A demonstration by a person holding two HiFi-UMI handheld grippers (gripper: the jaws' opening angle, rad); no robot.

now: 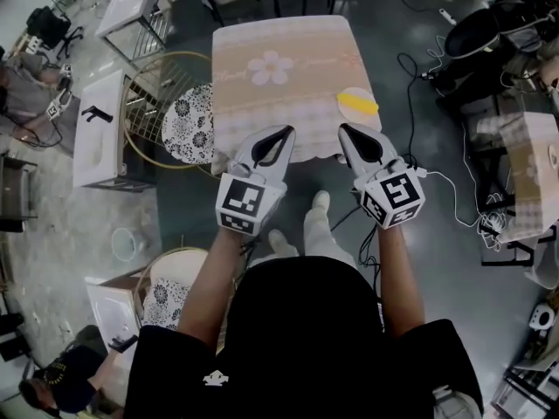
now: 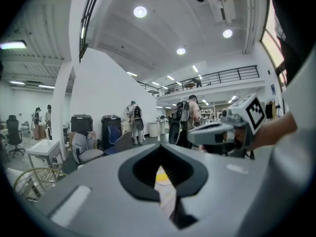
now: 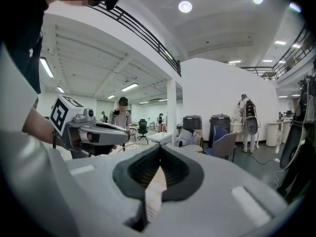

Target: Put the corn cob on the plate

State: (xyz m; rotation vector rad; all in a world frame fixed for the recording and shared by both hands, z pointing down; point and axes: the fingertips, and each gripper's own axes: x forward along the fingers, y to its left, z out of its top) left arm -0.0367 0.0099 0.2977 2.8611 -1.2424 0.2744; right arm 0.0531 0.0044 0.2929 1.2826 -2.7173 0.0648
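left gripper (image 1: 281, 135) and right gripper (image 1: 348, 133) hover at the table's (image 1: 253, 112) near edge, jaws pressed together, empty. open floor (image 1: 437, 234) rings the table. the corn cob (image 1: 359, 106) lies on the plate (image 1: 347, 94) at the table's right edge, just beyond the right gripper.

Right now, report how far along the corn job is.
Done: the corn cob appears to lie on the plate, near the right edge of the table. In hand: nothing; the left gripper and the right gripper are both shut and empty, at the table's near edge. Left: probably only confirming that the cob sits fully on the plate.
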